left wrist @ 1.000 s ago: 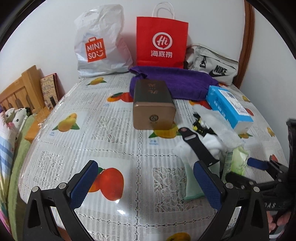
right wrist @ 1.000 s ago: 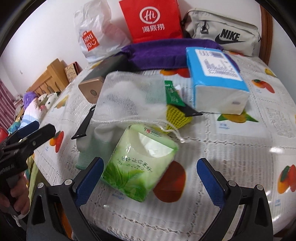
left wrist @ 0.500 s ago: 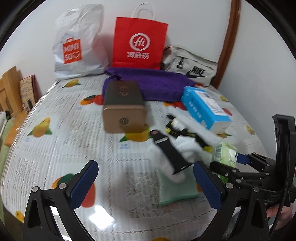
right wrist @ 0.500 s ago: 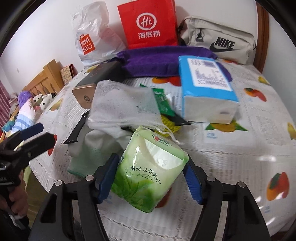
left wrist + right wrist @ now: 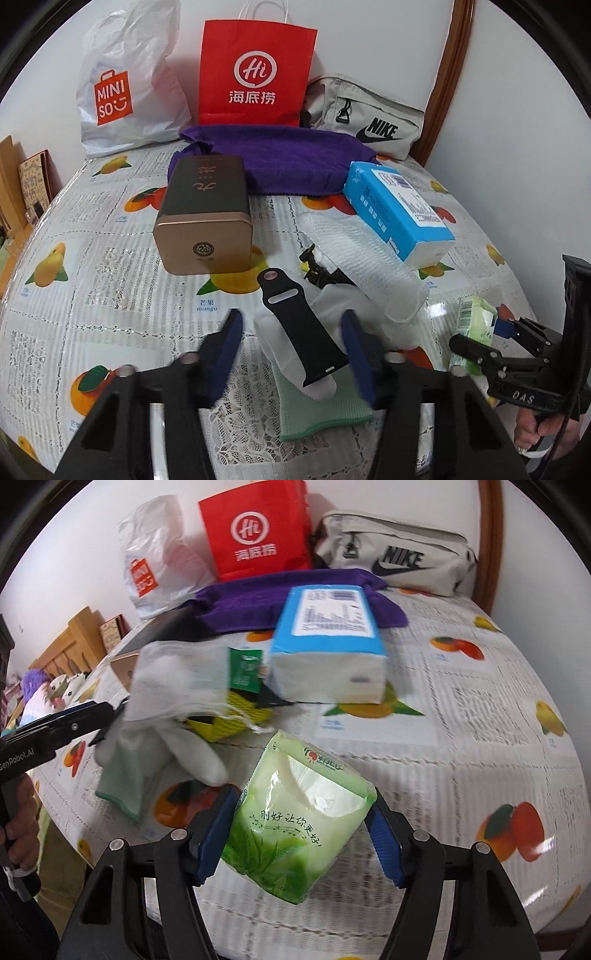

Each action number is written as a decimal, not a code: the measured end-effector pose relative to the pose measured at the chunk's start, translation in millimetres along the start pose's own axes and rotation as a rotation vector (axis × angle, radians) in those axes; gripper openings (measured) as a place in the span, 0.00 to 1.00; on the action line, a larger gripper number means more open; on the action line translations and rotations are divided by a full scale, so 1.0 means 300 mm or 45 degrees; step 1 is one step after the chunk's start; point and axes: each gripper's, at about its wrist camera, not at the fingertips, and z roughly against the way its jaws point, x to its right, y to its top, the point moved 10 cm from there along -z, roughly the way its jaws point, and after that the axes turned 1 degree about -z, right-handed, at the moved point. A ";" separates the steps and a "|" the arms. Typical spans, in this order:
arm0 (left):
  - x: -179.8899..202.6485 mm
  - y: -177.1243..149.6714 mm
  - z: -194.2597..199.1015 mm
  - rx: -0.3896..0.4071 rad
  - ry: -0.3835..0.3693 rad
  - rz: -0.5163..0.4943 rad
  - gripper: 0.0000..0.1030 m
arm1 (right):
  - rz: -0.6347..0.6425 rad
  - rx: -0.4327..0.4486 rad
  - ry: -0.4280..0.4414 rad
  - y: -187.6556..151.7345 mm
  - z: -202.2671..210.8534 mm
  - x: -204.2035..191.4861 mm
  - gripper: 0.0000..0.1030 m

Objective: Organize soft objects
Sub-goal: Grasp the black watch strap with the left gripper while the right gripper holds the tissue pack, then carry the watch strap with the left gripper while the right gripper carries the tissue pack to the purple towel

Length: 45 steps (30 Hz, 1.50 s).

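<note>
Room: I see a white wall behind a round table [image 5: 92, 280] with a lace cloth printed with fruit under clear plastic; a wooden bed frame [image 5: 70, 642] stands off to the left.
Background: a white MINISO plastic bag [image 5: 125, 85], a red paper carrier bag [image 5: 255, 74] and a grey Nike pouch [image 5: 365, 118] line the wall, with a folded purple towel [image 5: 288, 162] in front of them.
Hard things: a gold-and-black rectangular tin [image 5: 205, 214] lies on its side, left of the pile.
Right claw [image 5: 303, 834]: pinching a soft green plastic pack of tissues [image 5: 299, 827] across its width, the blue pads pressed into both sides; the pack looks tilted and lifted off the cloth.
Left claw [image 5: 291, 354]: partly spread, the fingers flanking but not touching a black rubber watch strap [image 5: 299, 332].
Key relation: the strap lies straight ahead of my left claw, its long axis running away from me and slightly left, on top of a white translucent pouch and a pale green cloth [image 5: 321, 406]. The left claw is plainly the nearer one.
Pile: a white mesh bag [image 5: 362, 258] lies just beyond the strap, with a blue-and-white tissue brick [image 5: 395, 210] to its right.
Judgement: I think closing across the strap's width suits, but the pouch beneath may come up too.
</note>
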 end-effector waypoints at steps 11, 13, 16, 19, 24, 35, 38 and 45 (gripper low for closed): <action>0.018 -0.011 -0.021 -0.053 0.011 -0.005 0.36 | -0.075 -0.002 0.015 0.006 -0.024 0.085 0.66; 0.020 -0.017 -0.032 -0.069 0.017 -0.015 0.36 | -0.082 0.002 0.011 0.010 -0.024 0.098 0.66; 0.014 -0.026 -0.048 -0.095 0.022 -0.001 0.36 | -0.083 0.008 0.009 0.018 -0.024 0.107 0.66; 0.014 -0.030 -0.063 -0.109 0.028 0.004 0.36 | -0.066 0.015 0.009 0.033 -0.031 0.107 0.66; 0.010 -0.019 -0.081 -0.100 0.026 0.009 0.29 | -0.020 0.003 -0.003 0.058 -0.064 0.094 0.66; -0.034 0.015 -0.035 -0.057 -0.010 0.061 0.20 | 0.046 0.078 -0.013 0.163 -0.009 0.074 0.65; -0.038 0.034 -0.012 -0.035 -0.036 0.071 0.20 | 0.063 0.102 -0.026 0.202 0.016 0.070 0.65; -0.074 0.037 -0.003 -0.037 -0.024 0.079 0.20 | 0.084 0.106 -0.029 0.251 0.020 0.059 0.65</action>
